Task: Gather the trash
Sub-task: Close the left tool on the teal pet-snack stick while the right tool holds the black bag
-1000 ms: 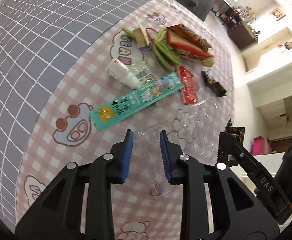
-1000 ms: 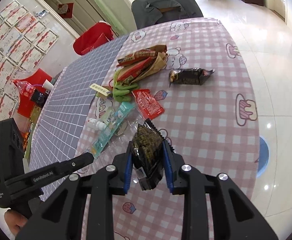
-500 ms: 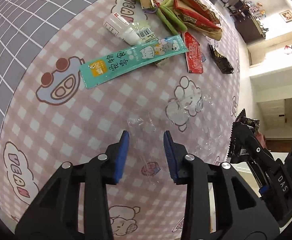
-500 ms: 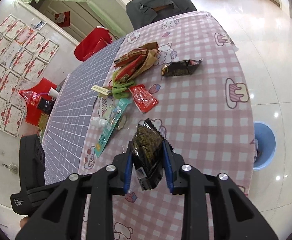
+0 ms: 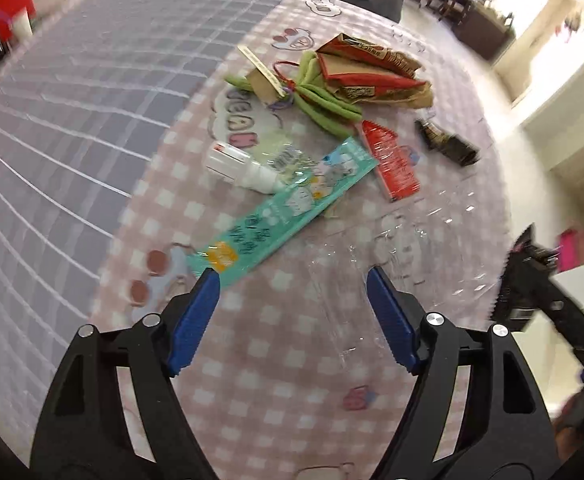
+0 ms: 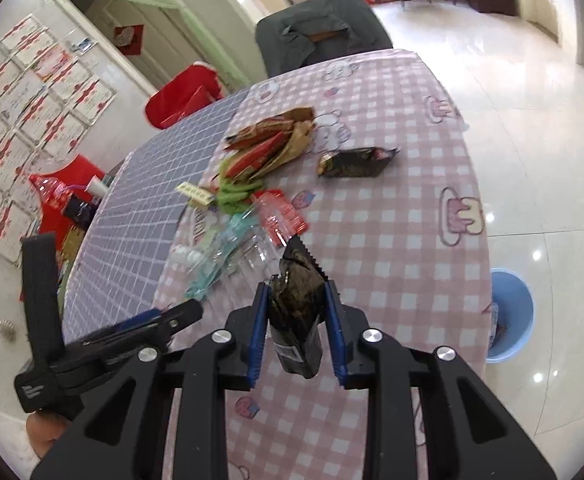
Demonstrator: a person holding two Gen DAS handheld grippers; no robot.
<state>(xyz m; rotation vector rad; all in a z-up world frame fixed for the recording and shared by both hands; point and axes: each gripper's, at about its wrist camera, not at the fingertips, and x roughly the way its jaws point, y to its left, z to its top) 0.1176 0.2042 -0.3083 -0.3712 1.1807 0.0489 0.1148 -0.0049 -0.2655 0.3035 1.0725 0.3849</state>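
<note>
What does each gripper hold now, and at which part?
The right gripper clamps a dark snack wrapper across its middle. The left gripper holds nothing; its jaws are opening over clear plastic.

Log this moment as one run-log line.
left gripper: jaws opening, nothing between them, over clear plastic wrap | right gripper: shut on dark snack wrapper | blue bin: on floor beside table
</note>
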